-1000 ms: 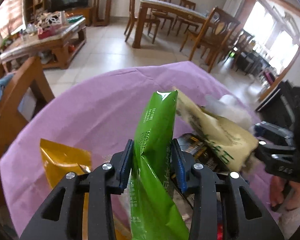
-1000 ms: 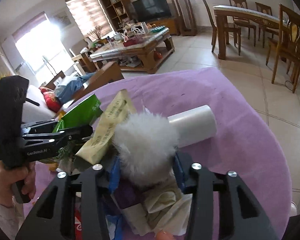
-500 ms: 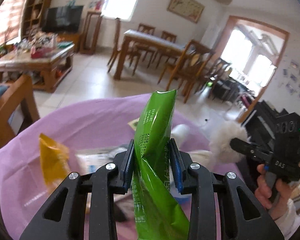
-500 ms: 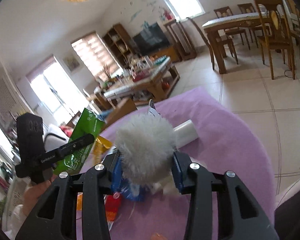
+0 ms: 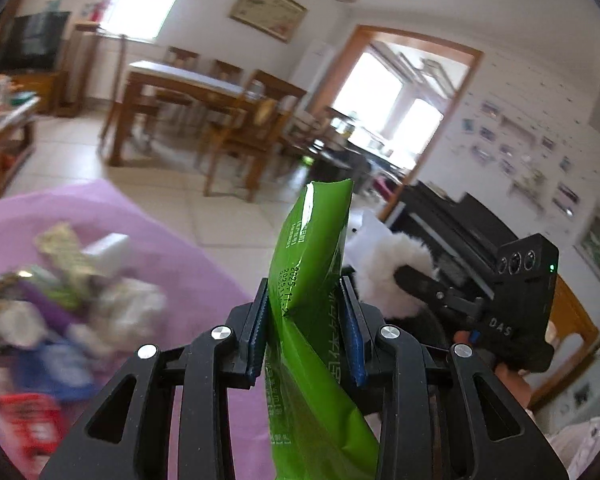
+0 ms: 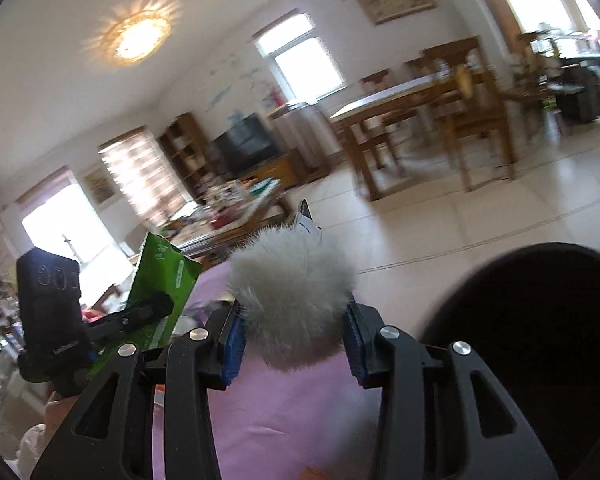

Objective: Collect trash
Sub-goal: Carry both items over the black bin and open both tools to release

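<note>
My left gripper (image 5: 305,330) is shut on a green snack wrapper (image 5: 314,288) and holds it upright, lifted above the purple tablecloth (image 5: 204,268). It also shows in the right wrist view (image 6: 160,284), held at the left. My right gripper (image 6: 294,334) is shut on a white fluffy ball (image 6: 296,300) with a bit of paper behind it. The ball shows in the left wrist view (image 5: 384,276) to the right of the wrapper. A blurred pile of trash (image 5: 60,300) lies on the cloth at the left.
A dark round opening (image 6: 540,340), perhaps a bin, fills the lower right of the right wrist view. A wooden dining table with chairs (image 5: 204,96) stands across the tiled floor. A black piano (image 5: 452,224) stands at the right.
Both grippers have risen off the trash pile with their loads and swung right. The pile has slid to the left edge of the left wrist view. The dark opening has come into the right view.
</note>
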Action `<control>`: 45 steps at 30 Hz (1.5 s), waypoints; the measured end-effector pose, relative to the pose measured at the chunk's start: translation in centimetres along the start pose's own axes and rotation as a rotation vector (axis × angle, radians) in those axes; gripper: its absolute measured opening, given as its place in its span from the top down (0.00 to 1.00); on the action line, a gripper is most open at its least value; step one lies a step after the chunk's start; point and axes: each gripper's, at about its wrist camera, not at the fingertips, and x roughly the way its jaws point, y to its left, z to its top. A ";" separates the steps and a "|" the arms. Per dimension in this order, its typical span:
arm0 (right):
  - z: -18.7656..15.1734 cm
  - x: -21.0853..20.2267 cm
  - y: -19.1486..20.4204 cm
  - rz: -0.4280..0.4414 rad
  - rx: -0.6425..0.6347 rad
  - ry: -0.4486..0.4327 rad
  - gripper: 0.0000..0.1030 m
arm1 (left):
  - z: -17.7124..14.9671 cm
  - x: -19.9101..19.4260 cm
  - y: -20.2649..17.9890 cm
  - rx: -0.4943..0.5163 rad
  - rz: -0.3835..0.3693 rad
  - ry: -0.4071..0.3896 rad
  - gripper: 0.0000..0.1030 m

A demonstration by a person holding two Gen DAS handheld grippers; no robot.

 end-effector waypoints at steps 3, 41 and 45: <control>-0.8 -1.9 -2.2 -0.083 0.007 -0.005 0.60 | -1.0 4.1 -2.5 -0.006 -0.072 0.034 0.68; -5.0 -6.2 -12.1 -0.350 0.113 0.044 0.26 | -6.3 19.1 -10.0 0.002 -0.057 0.214 0.14; -4.6 -5.8 -10.9 -0.344 0.078 0.043 0.26 | -5.9 15.7 -9.1 0.001 -0.051 0.159 0.13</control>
